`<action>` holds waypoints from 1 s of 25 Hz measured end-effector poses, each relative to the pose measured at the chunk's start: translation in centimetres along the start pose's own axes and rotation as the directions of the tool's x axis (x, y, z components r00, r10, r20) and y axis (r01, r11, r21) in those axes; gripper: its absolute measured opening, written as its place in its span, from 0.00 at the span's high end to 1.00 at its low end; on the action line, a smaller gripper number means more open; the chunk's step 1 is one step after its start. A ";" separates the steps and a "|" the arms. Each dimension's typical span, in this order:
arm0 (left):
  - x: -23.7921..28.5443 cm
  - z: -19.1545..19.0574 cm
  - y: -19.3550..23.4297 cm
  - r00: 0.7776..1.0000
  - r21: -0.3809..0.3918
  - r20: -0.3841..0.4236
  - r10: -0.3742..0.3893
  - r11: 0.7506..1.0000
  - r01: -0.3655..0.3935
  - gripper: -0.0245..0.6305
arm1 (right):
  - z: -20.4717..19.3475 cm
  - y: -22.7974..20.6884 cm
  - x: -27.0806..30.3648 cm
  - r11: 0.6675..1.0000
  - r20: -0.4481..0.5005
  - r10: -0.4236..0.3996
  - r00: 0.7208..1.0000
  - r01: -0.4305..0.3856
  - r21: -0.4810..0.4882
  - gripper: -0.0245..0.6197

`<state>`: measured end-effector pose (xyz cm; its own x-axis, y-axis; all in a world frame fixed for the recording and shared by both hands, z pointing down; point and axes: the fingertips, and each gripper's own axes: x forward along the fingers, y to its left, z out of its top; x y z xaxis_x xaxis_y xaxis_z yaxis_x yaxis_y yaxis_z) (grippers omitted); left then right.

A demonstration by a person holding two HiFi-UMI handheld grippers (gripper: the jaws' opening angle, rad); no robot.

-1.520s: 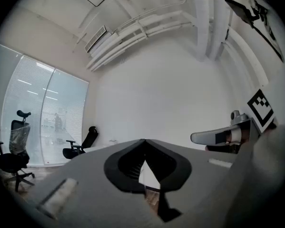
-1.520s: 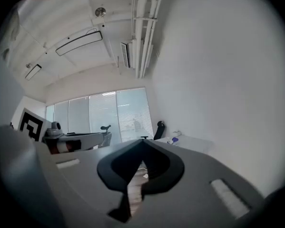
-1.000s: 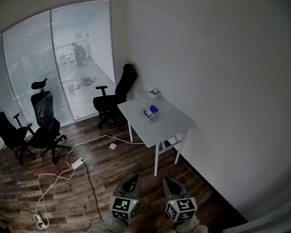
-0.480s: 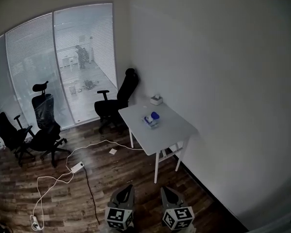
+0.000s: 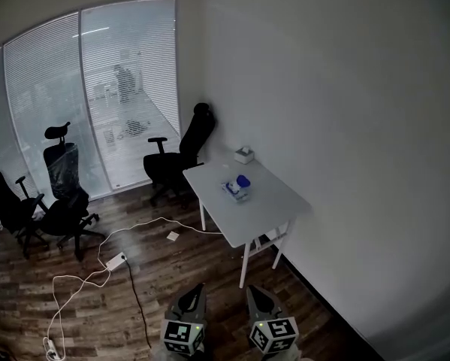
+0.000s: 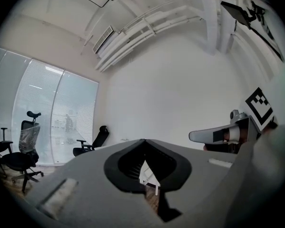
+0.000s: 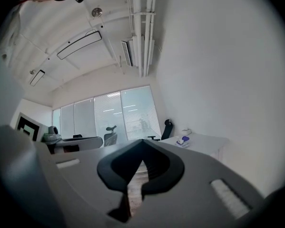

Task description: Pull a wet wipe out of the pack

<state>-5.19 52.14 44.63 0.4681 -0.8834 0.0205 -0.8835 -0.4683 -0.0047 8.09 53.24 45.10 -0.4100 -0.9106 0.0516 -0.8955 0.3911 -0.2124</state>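
Note:
The wet wipe pack (image 5: 237,187), pale with a blue lid, lies on a small white table (image 5: 266,201) against the wall, well ahead of me. The right gripper view shows the pack (image 7: 182,140) small and far off. Both grippers are low in the head view, side by side over the wood floor, far short of the table. My left gripper (image 5: 198,286) has its jaws meeting at the tips with nothing in them. My right gripper (image 5: 252,289) is shut and empty too. Each points level toward the table.
A white tissue box (image 5: 244,154) stands at the table's far corner. A black office chair (image 5: 181,154) sits behind the table, and two more chairs (image 5: 63,194) stand at the left by the glass wall. A white cable with a power strip (image 5: 113,262) runs across the floor.
Both grippers have slid lower in the head view, side by side, and stayed shut. The table and pack sit slightly lower and to the right in the frame.

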 end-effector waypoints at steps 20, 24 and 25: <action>12.5 1.7 16.8 0.997 -0.004 -0.001 -0.079 0.997 0.079 0.96 | 1.8 1.3 20.2 0.995 -0.006 -0.093 0.996 0.092 -0.029 0.95; 14.3 2.3 18.6 0.994 0.013 0.012 -0.109 0.994 0.109 0.96 | 2.6 0.9 22.6 0.991 0.011 -0.130 0.991 0.130 -0.044 0.95; 14.8 2.2 19.1 0.994 0.014 0.011 -0.112 0.994 0.112 0.96 | 2.6 0.7 23.1 0.989 0.013 -0.137 0.990 0.138 -0.045 0.95</action>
<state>-15.12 30.09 42.69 0.5646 -0.8253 0.0095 -0.8251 -0.5647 -0.0162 -1.56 32.15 43.65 -0.2808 -0.9574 0.0674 -0.9503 0.2675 -0.1593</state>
